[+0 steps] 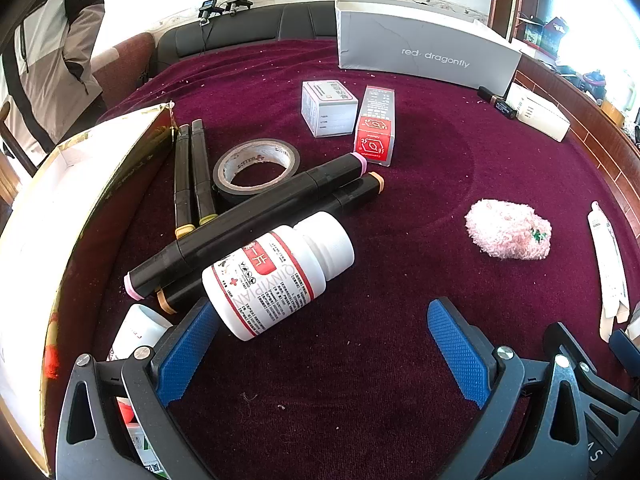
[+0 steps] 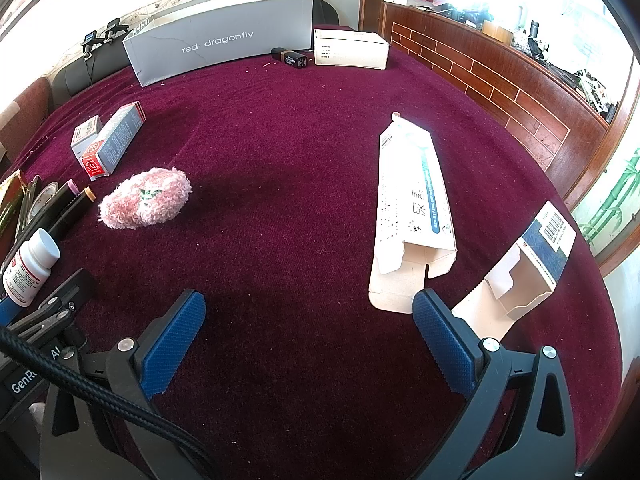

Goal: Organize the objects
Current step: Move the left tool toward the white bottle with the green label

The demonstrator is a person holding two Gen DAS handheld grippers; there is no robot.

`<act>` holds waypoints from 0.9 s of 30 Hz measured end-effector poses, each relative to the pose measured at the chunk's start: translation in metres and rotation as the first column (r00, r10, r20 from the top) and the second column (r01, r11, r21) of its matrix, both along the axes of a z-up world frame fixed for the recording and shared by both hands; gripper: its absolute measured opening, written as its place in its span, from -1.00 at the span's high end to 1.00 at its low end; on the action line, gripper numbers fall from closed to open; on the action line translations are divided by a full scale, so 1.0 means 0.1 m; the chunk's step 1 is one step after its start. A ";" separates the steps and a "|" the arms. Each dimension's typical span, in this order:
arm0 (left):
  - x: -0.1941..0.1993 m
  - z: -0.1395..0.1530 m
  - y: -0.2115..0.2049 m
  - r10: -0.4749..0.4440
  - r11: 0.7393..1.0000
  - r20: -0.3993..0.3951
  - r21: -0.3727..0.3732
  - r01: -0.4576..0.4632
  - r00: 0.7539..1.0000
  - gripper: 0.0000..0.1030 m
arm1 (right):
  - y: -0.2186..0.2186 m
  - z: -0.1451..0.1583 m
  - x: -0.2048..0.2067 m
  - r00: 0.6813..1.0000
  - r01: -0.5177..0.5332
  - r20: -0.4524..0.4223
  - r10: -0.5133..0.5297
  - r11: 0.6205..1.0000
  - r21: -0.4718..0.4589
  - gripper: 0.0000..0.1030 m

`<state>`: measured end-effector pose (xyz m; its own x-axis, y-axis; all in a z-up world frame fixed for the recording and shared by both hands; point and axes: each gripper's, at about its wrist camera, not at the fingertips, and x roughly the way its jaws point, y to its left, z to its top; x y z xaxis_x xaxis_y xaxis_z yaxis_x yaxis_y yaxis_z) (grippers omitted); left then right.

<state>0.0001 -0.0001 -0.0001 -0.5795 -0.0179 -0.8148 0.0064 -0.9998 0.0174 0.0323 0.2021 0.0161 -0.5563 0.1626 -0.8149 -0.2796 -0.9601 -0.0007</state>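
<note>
Both grippers (left gripper (image 1: pixel 320 344), right gripper (image 2: pixel 308 336)) gape empty over the maroon cloth (image 2: pixel 288 152).

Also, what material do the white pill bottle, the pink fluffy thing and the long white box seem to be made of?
White pill bottle: probably plastic, smooth and slightly glossy, with a printed paper-like label.
Pink fluffy thing: looks like soft yarn or plush; loose shaggy fibres stand out all over.
Long white box: thin cardboard, printed white outside; the open end flaps show plain beige board inside.
</note>
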 end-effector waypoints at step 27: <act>0.29 0.09 -0.07 -0.005 0.999 0.085 0.040 0.002 0.996 -0.96 | 0.04 0.03 0.10 0.986 -0.147 0.078 0.148 0.989 -0.027 -1.00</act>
